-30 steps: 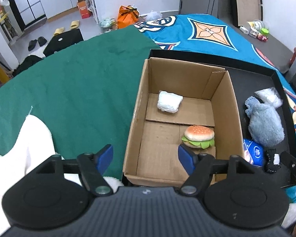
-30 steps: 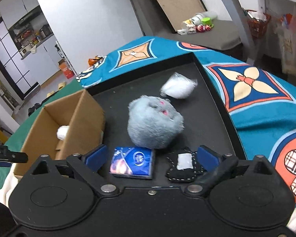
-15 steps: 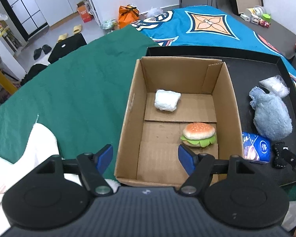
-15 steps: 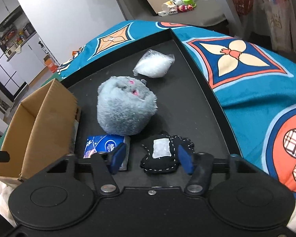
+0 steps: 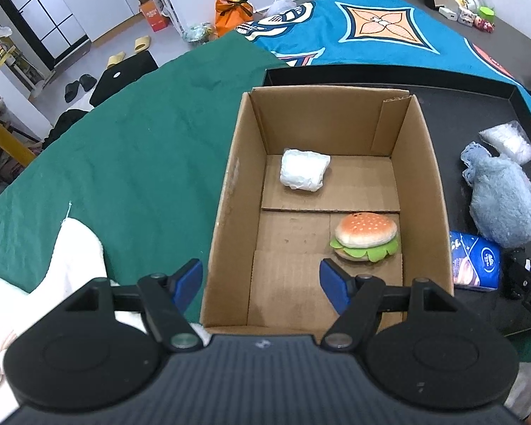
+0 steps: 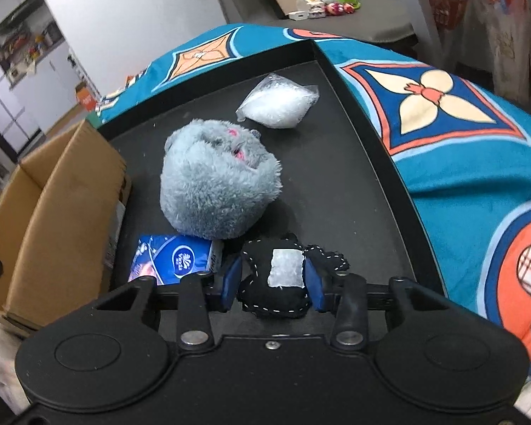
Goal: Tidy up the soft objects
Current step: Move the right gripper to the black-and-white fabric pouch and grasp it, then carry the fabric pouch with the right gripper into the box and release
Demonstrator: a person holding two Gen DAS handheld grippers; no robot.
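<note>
1. The black stitched pouch (image 6: 272, 283) is flanked by the right gripper (image 6: 272, 279), whose jaws are narrowed so that both blue pads appear to press its sides; whether a firm grip has been made cannot be told for certain.
2. A slip is judged the main risk: the pouch is thin and limp, so it could fold or slide out between the pads if lifted with too shallow a bite.
3. Just left of the jaws, the blue tissue pack (image 6: 175, 258) lies almost against the left pad and could be dragged or nudged along.
4. Directly ahead of the jaws, the grey plush toy (image 6: 217, 187) overhangs the pouch's far edge and might be rolled by a forward lift.
5. Further ahead, the clear plastic bag (image 6: 278, 102) rests on the black tray (image 6: 354, 191), well clear of the jaws.
6. The left gripper (image 5: 260, 278) is held wide open and empty, its jaws straddling the near left wall of the cardboard box (image 5: 230, 191).
7. Just beyond its right pad the burger toy (image 5: 366, 235) sits inside the box; further ahead lies the white bundle (image 5: 303, 174).
</note>
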